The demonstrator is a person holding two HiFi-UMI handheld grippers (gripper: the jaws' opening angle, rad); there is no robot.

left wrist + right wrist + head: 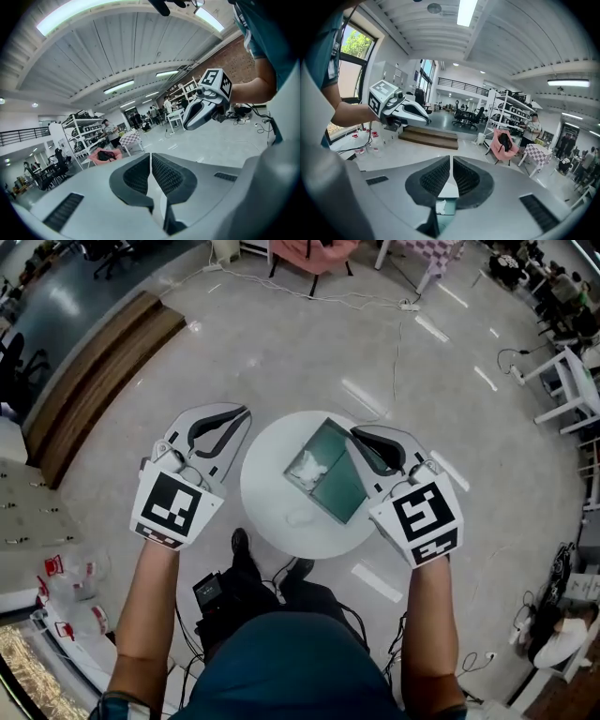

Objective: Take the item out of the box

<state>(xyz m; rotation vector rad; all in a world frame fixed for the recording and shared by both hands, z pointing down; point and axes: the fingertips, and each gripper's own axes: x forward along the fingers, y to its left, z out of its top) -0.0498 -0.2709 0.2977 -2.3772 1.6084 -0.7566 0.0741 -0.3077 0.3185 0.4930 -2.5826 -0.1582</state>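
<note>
An open green box [339, 486] lies on the round white table [267, 491], and a crumpled white item [307, 468] rests in its left part. My left gripper [247, 412] hovers over the table's left edge, shut and empty. Level with it, my right gripper [354, 432] hangs over the box's right side, also shut with nothing in it. In the left gripper view the ribbed pads [140, 174] meet, and the right gripper [206, 105] shows beyond them. The right gripper view has its pads [438, 177] together, with the white item [440, 206] glimpsed below them and the left gripper [401, 108] opposite.
A small pale oval thing [300, 517] lies on the table near its front edge. A black device [208, 590] and cables sit on the floor by the person's feet. Wooden steps [103, 371] run at the upper left, and a white chair [572, 381] stands at the right.
</note>
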